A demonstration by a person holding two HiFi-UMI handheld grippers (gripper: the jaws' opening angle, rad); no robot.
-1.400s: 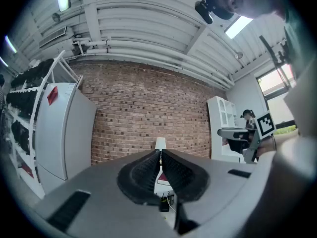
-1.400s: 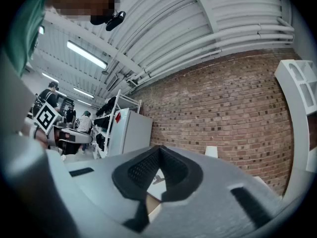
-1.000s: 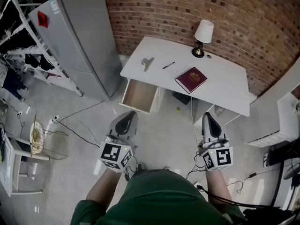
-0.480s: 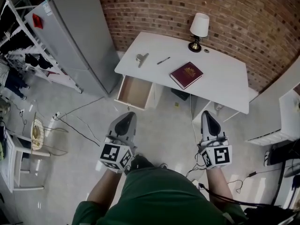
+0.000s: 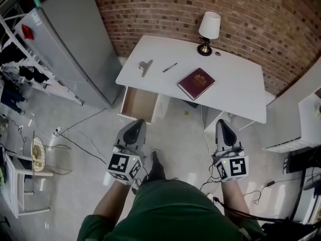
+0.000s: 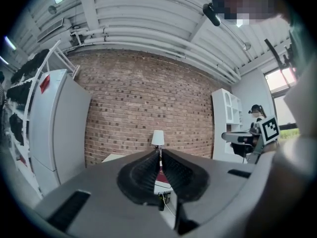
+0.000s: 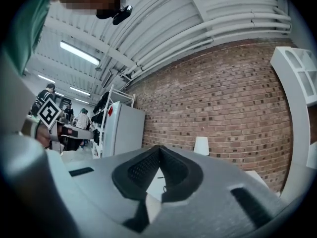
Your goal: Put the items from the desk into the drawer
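A white desk [image 5: 241, 92] stands against the brick wall. On it lie a dark red book [image 5: 195, 83], a black pen [image 5: 169, 67] and a small grey metal tool [image 5: 145, 67]. A drawer [image 5: 138, 104] hangs open and empty under the desk's left end. My left gripper [image 5: 134, 128] and right gripper [image 5: 221, 126] are held level over the floor, well short of the desk. In the left gripper view my left gripper [image 6: 159, 152] is shut on nothing. The right gripper view shows my right gripper [image 7: 159, 148] also shut and empty.
A table lamp [image 5: 209, 30] stands at the desk's back edge. A grey fridge [image 5: 70, 44] and a clothes rack [image 5: 20, 64] are to the left. Cables [image 5: 80, 134] run over the floor, and a white chair [image 5: 20, 179] stands at lower left. A white shelf unit [image 5: 306, 119] is on the right.
The desk has drawn closer and slid left in the head view. Both grippers have kept their place in the picture and stayed shut. A shoe has come into view between the arms.
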